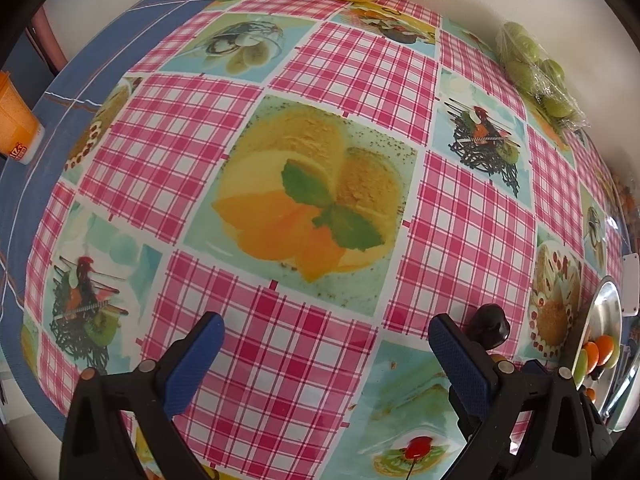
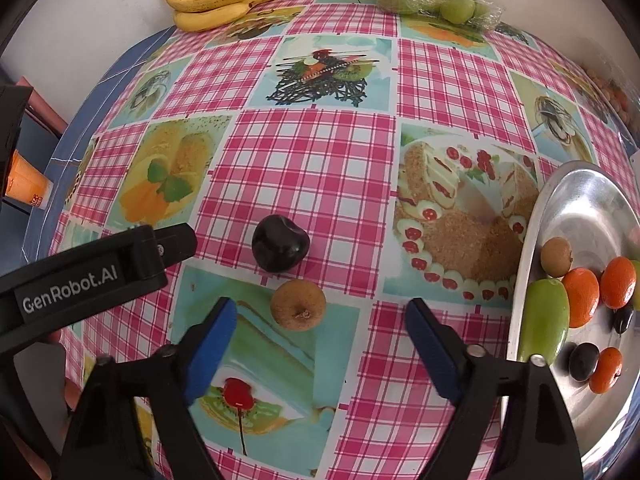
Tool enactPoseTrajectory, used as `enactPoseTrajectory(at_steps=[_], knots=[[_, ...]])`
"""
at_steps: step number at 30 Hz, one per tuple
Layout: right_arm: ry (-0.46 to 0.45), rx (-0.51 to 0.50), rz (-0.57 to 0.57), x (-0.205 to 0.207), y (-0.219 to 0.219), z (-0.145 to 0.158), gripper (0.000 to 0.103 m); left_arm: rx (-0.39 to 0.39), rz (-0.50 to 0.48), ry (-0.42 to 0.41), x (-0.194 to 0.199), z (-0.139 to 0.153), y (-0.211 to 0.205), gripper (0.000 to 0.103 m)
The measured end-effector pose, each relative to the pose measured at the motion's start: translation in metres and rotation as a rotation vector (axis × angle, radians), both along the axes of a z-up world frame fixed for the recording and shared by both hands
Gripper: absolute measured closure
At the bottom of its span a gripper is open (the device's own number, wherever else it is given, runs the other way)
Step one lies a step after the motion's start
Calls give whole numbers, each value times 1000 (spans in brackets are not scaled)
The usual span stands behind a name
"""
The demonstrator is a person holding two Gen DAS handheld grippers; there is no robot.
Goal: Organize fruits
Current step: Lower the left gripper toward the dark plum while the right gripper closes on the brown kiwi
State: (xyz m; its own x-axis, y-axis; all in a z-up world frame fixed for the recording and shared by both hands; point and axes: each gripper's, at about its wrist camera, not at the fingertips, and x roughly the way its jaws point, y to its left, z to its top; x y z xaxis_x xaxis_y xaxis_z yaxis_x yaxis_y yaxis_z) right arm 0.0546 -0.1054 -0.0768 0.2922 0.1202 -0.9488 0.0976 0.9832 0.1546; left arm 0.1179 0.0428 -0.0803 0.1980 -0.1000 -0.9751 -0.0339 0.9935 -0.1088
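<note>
Right wrist: brown fruit [image 2: 298, 310] just ahead of right hand-held gripper [image 2: 320, 320], jaws wide, empty.

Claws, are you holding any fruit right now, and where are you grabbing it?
No. Both the left claw and right claw are open and hold nothing; the dark plum and brown fruit lie untouched on the tablecloth.

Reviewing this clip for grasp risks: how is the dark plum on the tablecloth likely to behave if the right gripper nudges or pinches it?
The dark plum looks rounded and glossy, so it would probably roll on the smooth tablecloth if nudged, perhaps toward the brown fruit lying close by. Its shiny skin may slip between the pads, and a hard squeeze could bruise it.
</note>
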Motion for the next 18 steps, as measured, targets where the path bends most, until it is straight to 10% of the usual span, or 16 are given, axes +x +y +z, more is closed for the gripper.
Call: enactPoseTrajectory(at_steps=[18], knots=[[-18, 59, -11, 6, 0, 2, 75, -24, -11, -12, 1, 5, -3, 0]])
